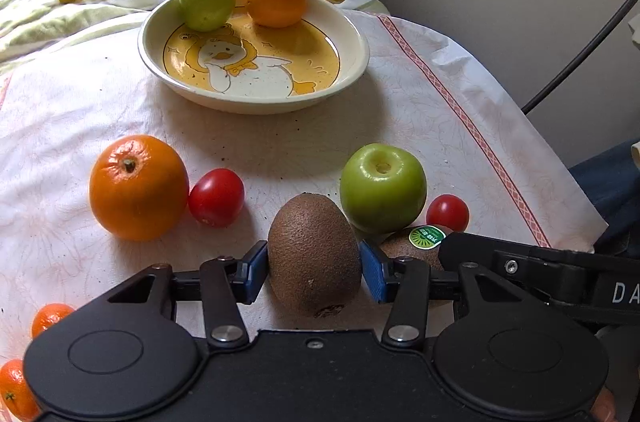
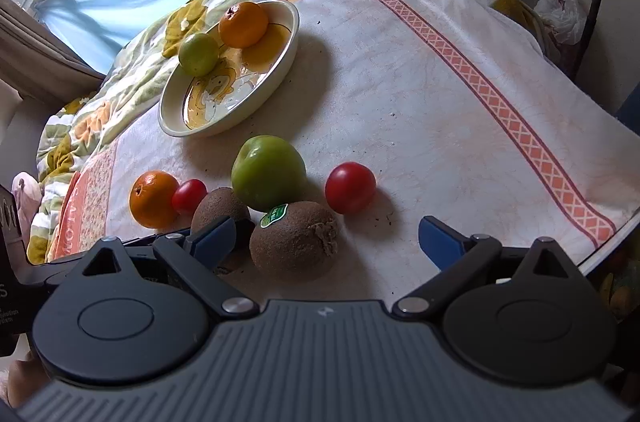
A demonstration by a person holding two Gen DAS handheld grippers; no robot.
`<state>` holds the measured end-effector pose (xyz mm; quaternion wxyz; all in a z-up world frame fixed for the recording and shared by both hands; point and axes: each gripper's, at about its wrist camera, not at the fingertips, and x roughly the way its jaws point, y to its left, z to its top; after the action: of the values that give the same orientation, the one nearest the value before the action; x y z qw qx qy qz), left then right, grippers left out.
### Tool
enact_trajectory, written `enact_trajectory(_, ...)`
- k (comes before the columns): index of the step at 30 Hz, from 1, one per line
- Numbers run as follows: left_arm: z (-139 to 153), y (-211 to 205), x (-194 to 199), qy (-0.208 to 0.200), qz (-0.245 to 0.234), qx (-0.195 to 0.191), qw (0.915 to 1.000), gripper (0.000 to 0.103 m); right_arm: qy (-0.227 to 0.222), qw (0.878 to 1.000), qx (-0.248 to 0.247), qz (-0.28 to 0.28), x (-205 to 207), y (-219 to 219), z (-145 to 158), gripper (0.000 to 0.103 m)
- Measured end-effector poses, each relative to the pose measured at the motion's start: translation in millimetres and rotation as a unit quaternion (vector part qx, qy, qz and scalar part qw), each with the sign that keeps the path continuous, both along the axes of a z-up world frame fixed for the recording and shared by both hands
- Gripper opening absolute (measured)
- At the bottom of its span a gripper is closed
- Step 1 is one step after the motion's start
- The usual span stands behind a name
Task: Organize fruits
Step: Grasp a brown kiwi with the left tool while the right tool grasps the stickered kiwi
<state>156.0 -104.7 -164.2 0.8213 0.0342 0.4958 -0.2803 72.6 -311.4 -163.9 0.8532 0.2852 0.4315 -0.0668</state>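
My left gripper has its blue pads pressed against both sides of a brown fuzzy kiwi, so it's clamped on it, with the kiwi standing on end between the fingers on the white tablecloth.

Just past the right pad sits a second kiwi with a green sticker, touching the green apple beyond it. A cherry tomato is just to the right of that apple. Off past the left pad there's a big orange with another red tomato touching it.

Further ahead of the fingers is the duck plate, with a small green fruit and a mandarin sitting at its far rim.

My right gripper is spread wide and holding nothing. The stickered kiwi lies between its fingers, closer to the left finger, not touching either as far as I can tell. Two small mandarins peek out down by the left gripper's body.
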Motion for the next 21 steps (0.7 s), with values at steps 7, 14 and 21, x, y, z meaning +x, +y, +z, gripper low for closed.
enact_trajectory(7, 2.0, 5.9, -4.4, -0.008, -0.001, 0.013, 0.9999, 0.053, 0.003, 1.0, 0.006, 0.012, 3.4, 3.7, -3.6, 0.103)
enact_trajectory(14, 3.3, 19.4, -10.9, -0.016, 0.003, 0.028, 0.9995, 0.053, 0.005, 0.999, -0.006, 0.035, 8.0, 13.9, -7.9, 0.099)
enact_trajectory(21, 4.7, 31.1, -15.0, -0.02, 0.013, 0.037, 0.9991, 0.053, 0.003, 0.996, -0.054, 0.067, 15.0, 32.4, -5.6, 0.095)
